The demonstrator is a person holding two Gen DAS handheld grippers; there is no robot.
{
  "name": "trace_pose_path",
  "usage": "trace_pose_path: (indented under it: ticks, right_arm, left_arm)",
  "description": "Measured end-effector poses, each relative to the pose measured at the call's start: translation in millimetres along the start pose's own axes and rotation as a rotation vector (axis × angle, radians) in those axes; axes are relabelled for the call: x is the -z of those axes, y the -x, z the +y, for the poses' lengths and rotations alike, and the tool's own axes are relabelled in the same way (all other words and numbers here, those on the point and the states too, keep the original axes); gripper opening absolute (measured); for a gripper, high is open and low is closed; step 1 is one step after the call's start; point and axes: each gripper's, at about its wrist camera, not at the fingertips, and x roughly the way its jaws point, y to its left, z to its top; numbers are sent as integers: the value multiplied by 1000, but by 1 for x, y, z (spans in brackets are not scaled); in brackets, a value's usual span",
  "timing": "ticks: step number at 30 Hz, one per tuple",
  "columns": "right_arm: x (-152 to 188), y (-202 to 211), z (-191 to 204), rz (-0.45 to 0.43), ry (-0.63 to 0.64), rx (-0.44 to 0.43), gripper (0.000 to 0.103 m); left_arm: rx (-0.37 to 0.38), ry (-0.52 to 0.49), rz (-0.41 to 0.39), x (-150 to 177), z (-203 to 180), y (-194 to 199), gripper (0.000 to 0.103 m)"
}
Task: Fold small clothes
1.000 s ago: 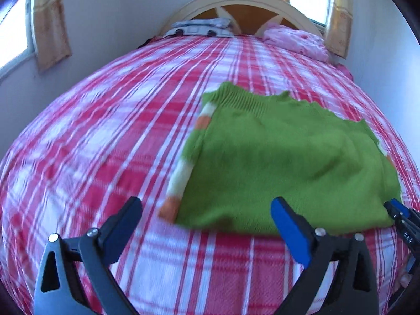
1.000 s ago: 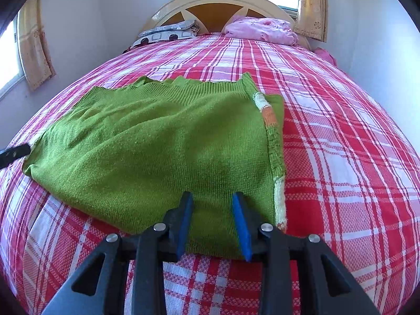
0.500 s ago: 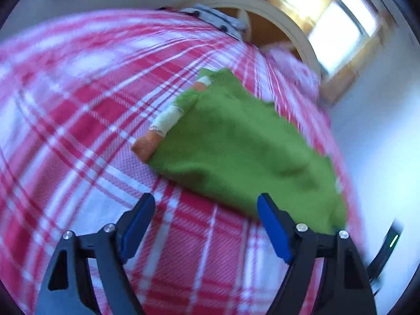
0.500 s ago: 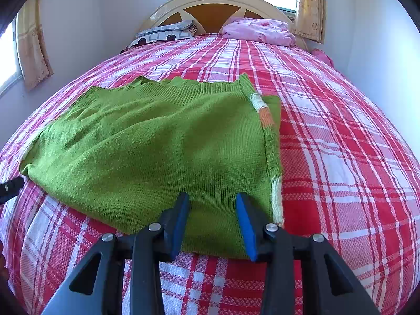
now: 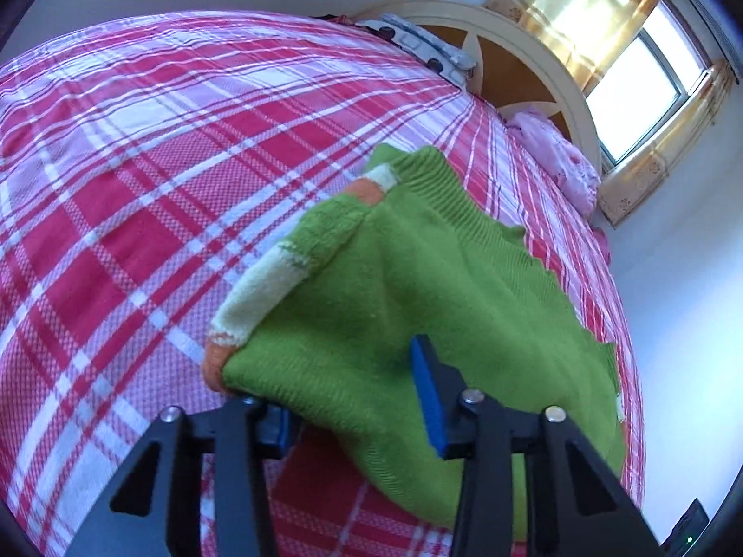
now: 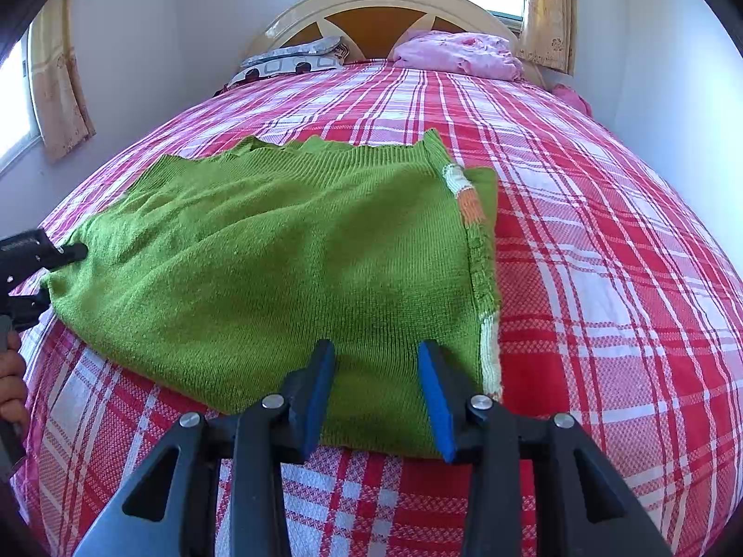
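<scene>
The sweater [image 6: 288, 269] lies on the bed [image 6: 603, 278], already folded with a striped sleeve [image 5: 274, 292] along one edge. One second ago the left gripper [image 5: 357, 399] hovered before the near corner with nothing between its jaws; now the corner is lifted off the bed and draped between them. The jaws look still apart around the cloth, so I judge the grasp is not finished. The right gripper [image 6: 376, 394] has opened its jaws wider and stays at the near hem. The next fold seems ready to begin.
</scene>
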Motion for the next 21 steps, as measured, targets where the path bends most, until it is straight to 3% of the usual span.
trace_pose_path:
  ticks: [2,8,11,14,16,17,18,21]
  right_arm:
    - [0,0,0,1,1,1,40]
    - [-2,-2,-2,16,-10,-17,43]
    - [-11,4,1,31,-14,12,43]
    - [-34,32,17,-82,-46,-32,43]
    - [-54,42,36,-120,-43,-103,55]
    - [-68,42,51,-125,-24,-133,72]
    - [-78,40,64,-123,-3,-152,77]
    - [-110,22,111,-100,58,-259,77]
  left_arm:
    - [-21,-27,-2,0,1,-1,34]
    - [30,-37,-29,5,9,1,32]
    - [89,7,-39,5,19,2,34]
    - [146,54,-52,5,28,2,34]
    - [146,54,-59,6,27,2,34]
    - [149,55,-64,7,27,3,34]
    - [156,59,-67,7,28,3,34]
    - [200,91,-77,7,35,5,34]
